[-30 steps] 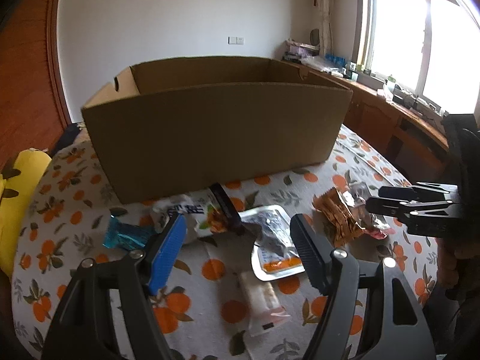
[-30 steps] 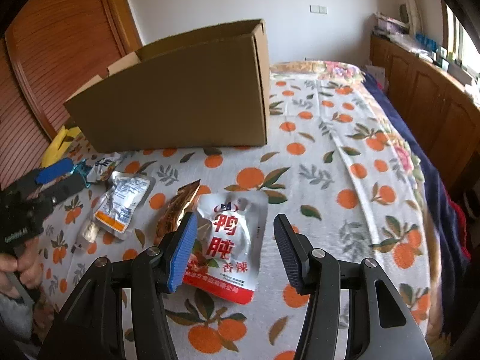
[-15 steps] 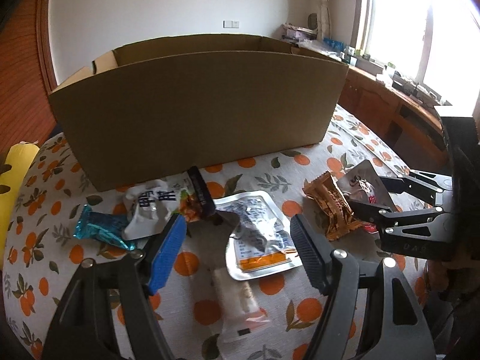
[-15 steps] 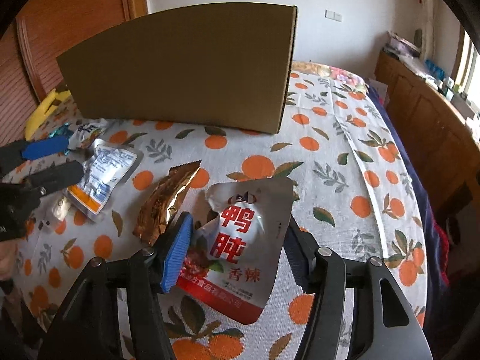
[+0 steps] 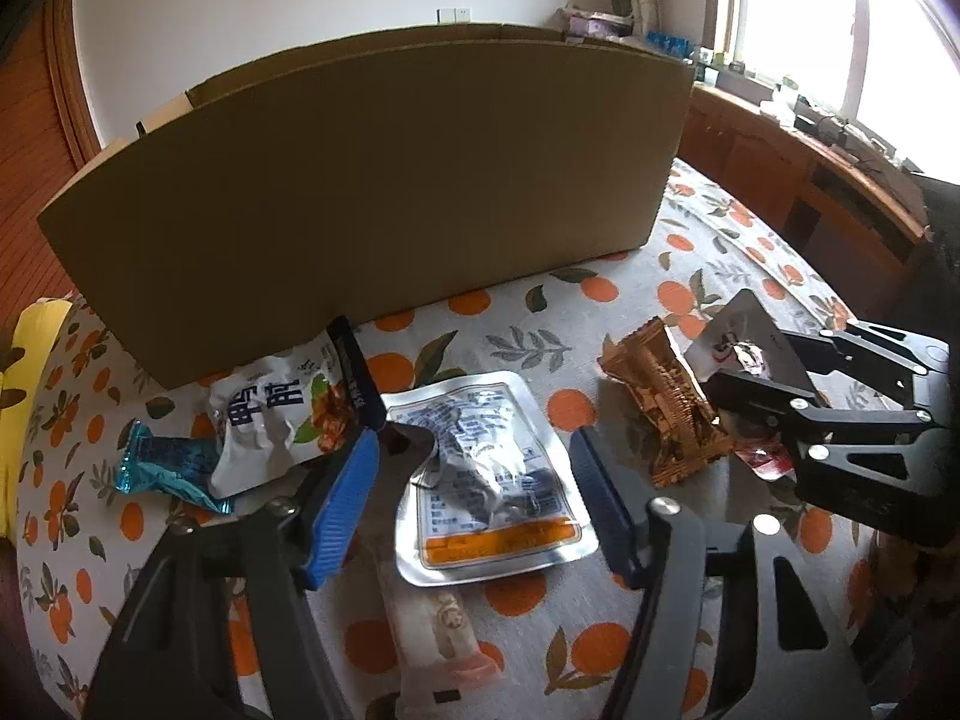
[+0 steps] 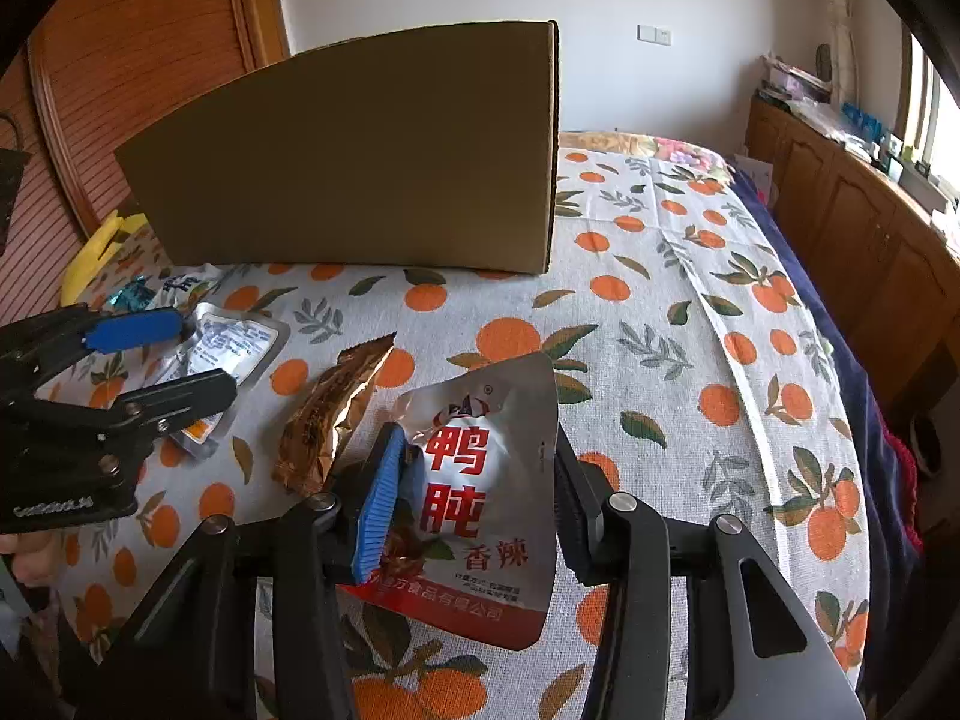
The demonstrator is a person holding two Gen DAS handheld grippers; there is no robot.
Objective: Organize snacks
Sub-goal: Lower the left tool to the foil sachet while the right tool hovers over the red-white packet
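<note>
My left gripper point(image 5: 474, 498) is open, its fingers either side of a silver foil pouch with an orange strip point(image 5: 492, 480) lying on the tablecloth. My right gripper point(image 6: 474, 492) has its fingers around a silver and red pouch with red characters point(image 6: 486, 498), whose top edge is bent up; the fingers touch its sides. A gold wrapped snack point(image 6: 330, 414) lies just left of it and shows in the left wrist view point(image 5: 666, 408). A large open cardboard box point(image 5: 372, 192) stands behind the snacks.
A white pouch point(image 5: 270, 420), a teal wrapper point(image 5: 162, 468), a dark stick pack point(image 5: 360, 378) and a pale wrapped bar point(image 5: 438, 630) lie near the left gripper. The table has an orange-print cloth point(image 6: 690, 330). A wooden cabinet point(image 6: 852, 204) runs along the right.
Both grippers have moved down and forward toward the table. The right gripper has narrowed onto the silver and red pouch, which now bends up between its fingers.
</note>
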